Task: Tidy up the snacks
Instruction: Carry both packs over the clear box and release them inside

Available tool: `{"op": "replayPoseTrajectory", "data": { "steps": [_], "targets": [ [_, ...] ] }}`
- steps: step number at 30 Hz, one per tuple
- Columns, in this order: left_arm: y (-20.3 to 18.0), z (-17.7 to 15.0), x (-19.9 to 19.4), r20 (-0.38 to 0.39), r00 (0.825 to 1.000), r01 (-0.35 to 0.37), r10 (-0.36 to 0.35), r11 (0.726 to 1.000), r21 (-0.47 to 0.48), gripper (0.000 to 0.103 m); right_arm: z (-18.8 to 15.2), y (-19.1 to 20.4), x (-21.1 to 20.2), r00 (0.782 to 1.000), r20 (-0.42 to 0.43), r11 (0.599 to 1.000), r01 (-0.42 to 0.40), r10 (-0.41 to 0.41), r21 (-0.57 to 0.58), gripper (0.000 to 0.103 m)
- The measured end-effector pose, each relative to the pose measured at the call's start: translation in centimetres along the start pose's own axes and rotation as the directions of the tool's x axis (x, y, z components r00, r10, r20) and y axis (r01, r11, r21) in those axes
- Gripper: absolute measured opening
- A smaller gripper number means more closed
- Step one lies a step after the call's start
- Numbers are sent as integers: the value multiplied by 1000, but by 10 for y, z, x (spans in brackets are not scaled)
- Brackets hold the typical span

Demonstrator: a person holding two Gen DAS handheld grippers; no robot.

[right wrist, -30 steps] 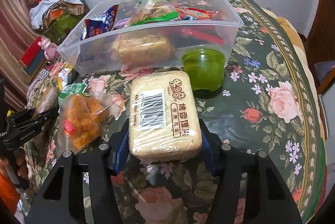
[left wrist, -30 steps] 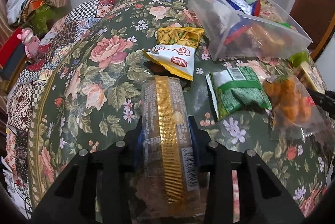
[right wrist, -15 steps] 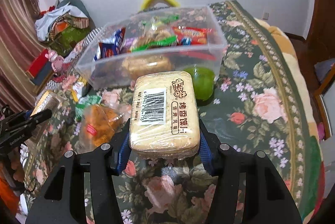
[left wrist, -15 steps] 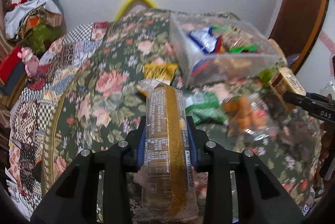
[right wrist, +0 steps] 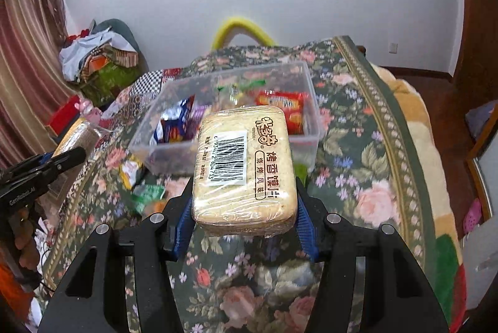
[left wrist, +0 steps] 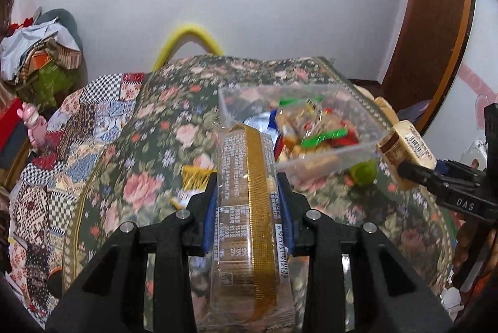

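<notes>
My left gripper [left wrist: 247, 202] is shut on a long clear cracker pack with a gold seam [left wrist: 247, 208], held up in the air over the floral table. My right gripper [right wrist: 244, 208] is shut on a pale toasted bun-slice pack with a barcode label [right wrist: 242, 168], also lifted. Beyond both stands a clear plastic bin [right wrist: 311, 127] [left wrist: 358, 151] holding several snack packets. In the left wrist view the right gripper and its pack [left wrist: 404, 152] show at the right edge; in the right wrist view the left gripper with its pack [right wrist: 77, 137] shows at the left.
A green cup [left wrist: 362, 172] stands by the bin's near corner. A yellow-white packet [right wrist: 130, 169], a green packet [right wrist: 147, 193] and an orange snack bag lie on the floral tablecloth [right wrist: 358, 146] left of the bin. A clothes pile [right wrist: 99, 59] and yellow chair back [right wrist: 239, 28] sit behind.
Both grippers have risen with their packs off the table and tilted up. The bin now appears lower and farther, and the wall screen has come into view.
</notes>
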State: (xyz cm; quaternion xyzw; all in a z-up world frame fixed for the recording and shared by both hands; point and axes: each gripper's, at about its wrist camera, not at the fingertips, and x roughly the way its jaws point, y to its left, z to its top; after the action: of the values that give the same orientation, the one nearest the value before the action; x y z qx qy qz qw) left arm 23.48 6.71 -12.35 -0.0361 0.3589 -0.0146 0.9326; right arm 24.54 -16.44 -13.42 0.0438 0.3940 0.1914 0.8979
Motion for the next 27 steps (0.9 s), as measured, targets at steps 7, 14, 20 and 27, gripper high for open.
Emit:
{"op": "replayPoseTrajectory", "data": {
  "steps": [7, 14, 20, 27],
  "targets": [
    [-18, 31, 17, 31, 999, 20, -20, 1000, 15, 34, 22, -6, 7, 999, 39, 1000, 1, -1, -6, 52],
    [-35, 55, 41, 37, 999, 38, -39, 999, 25, 34, 40, -16, 23, 999, 47, 1000, 8, -8, -13, 52],
    [-47, 68, 75, 18, 999, 45, -45, 999, 24, 34, 51, -25, 42, 999, 32, 1000, 13, -13, -9, 52],
    [-54, 81, 117, -19, 999, 31, -31, 999, 24, 34, 64, -32, 68, 1000, 9, 1000, 9, -9, -19, 52]
  ]
}}
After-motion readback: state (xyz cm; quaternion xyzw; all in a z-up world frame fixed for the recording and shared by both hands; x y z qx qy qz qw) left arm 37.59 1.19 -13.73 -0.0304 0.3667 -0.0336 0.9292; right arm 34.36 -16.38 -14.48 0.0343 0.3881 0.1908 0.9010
